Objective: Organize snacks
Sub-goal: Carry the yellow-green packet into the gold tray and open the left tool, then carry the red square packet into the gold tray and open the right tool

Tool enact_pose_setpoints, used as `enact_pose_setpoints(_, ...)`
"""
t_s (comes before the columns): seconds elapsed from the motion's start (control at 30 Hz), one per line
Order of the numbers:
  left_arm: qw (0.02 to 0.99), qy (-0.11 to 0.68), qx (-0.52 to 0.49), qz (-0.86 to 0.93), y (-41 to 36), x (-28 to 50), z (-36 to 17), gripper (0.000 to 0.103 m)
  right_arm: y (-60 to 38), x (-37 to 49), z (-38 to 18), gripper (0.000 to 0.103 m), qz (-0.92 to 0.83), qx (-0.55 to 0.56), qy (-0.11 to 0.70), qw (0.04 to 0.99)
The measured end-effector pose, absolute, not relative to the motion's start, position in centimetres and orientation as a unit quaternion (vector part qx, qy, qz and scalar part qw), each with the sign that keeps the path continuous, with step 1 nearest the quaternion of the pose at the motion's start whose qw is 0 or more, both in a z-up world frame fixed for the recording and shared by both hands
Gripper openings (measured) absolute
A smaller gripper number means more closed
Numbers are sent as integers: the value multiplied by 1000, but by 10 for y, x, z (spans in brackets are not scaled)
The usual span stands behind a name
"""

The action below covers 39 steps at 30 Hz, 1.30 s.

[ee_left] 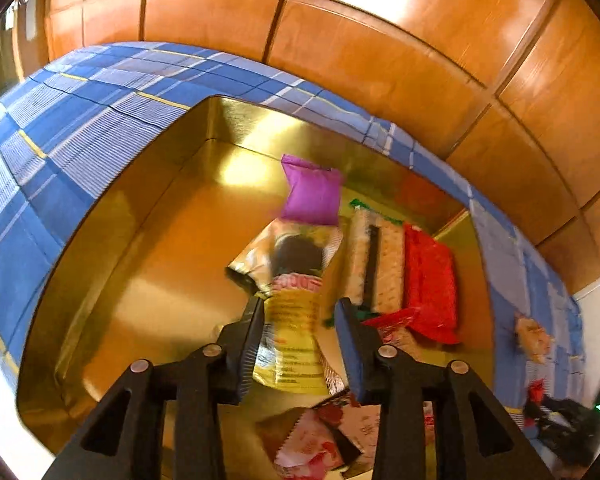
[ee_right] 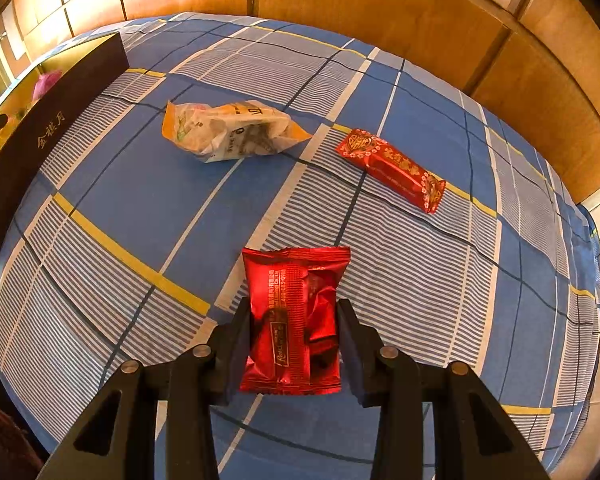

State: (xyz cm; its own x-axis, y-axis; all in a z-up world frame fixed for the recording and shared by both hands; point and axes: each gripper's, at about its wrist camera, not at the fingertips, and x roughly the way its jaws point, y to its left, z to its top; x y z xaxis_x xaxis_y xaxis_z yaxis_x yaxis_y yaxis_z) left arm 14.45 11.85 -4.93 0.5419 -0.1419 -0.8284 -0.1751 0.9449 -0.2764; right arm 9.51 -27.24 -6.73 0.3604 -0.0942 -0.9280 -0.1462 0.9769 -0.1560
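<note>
In the left wrist view my left gripper (ee_left: 298, 308) is open above a gold box (ee_left: 140, 264). Inside lie a yellow packet (ee_left: 294, 320), a purple packet (ee_left: 312, 196), a cracker pack (ee_left: 376, 256), a red packet (ee_left: 432, 284) and a pink-red wrapper (ee_left: 320, 436). The purple packet is blurred and seems to be in the air. In the right wrist view my right gripper (ee_right: 296, 308) has its jaws on both sides of a shiny red packet (ee_right: 296, 320) on the blue plaid cloth (ee_right: 140, 184).
A crumpled orange-white packet (ee_right: 228, 130) and a long red patterned packet (ee_right: 392, 168) lie on the cloth further off. The dark outer wall of the box (ee_right: 52, 128) stands at the left. Wooden wall panels (ee_right: 380, 4) rise behind the cloth.
</note>
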Motion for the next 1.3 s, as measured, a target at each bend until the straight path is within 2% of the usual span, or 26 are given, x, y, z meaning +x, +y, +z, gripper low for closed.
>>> enact_pose_setpoints(0.1, 871, 467, -149, 19, 114, 133, -46, 38, -272, 96, -68, 41, 17, -111, 564, 818)
enact_pose_setpoints(0.2, 883, 452, -122, 35, 104, 116, -40, 47, -269, 95, -68, 41, 17, -122, 562, 818)
enact_pose_setpoints(0.53, 906, 415, -82, 17, 80, 80, -18, 51, -265, 94, -68, 41, 14, -133, 558, 819)
enact_pose_setpoints(1.3, 922, 382, -61, 8, 79, 45, 0, 51, -258, 85, -66, 41, 6, -142, 550, 823)
